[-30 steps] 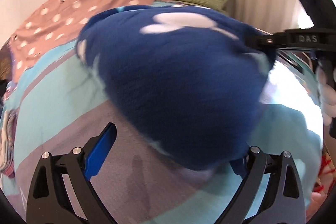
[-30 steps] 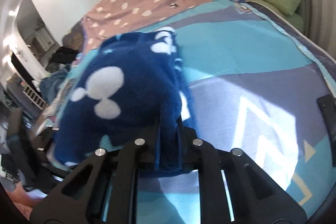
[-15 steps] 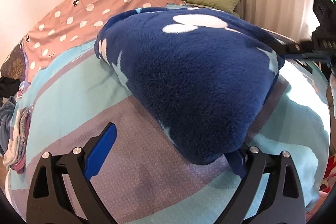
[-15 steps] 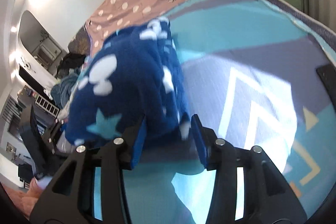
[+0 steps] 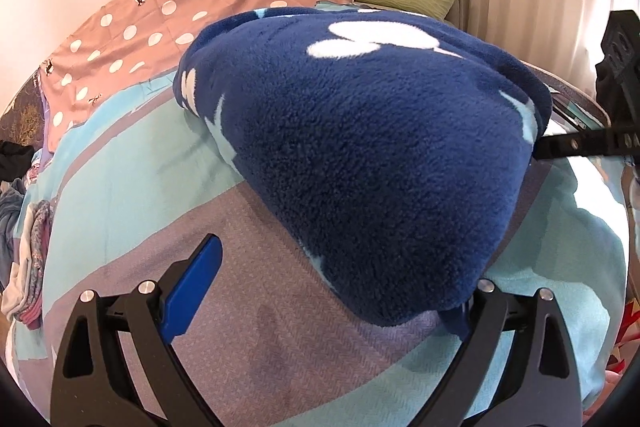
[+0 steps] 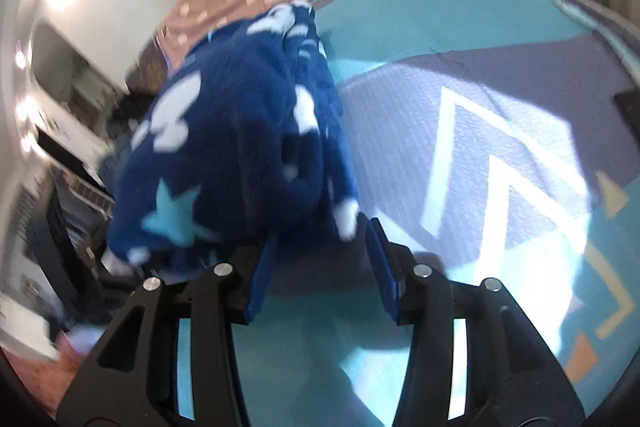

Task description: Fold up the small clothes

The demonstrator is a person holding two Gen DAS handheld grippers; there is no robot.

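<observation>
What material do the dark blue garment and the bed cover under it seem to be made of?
The dark blue garment looks like thick fleece or plush: its surface is fuzzy and matte, with a short, nubby pile and soft, rounded folds. The bed cover appears to be a thin woven fabric, perhaps cotton; it lies flat, and a fine herringbone weave shows in its grey band. Neither fibre can be confirmed by sight.

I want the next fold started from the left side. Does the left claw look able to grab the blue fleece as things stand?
Probably yes. The left claw stands wide open, and the blue fleece lies right by its right finger with nothing between them; its left finger is over bare bedspread.
</observation>
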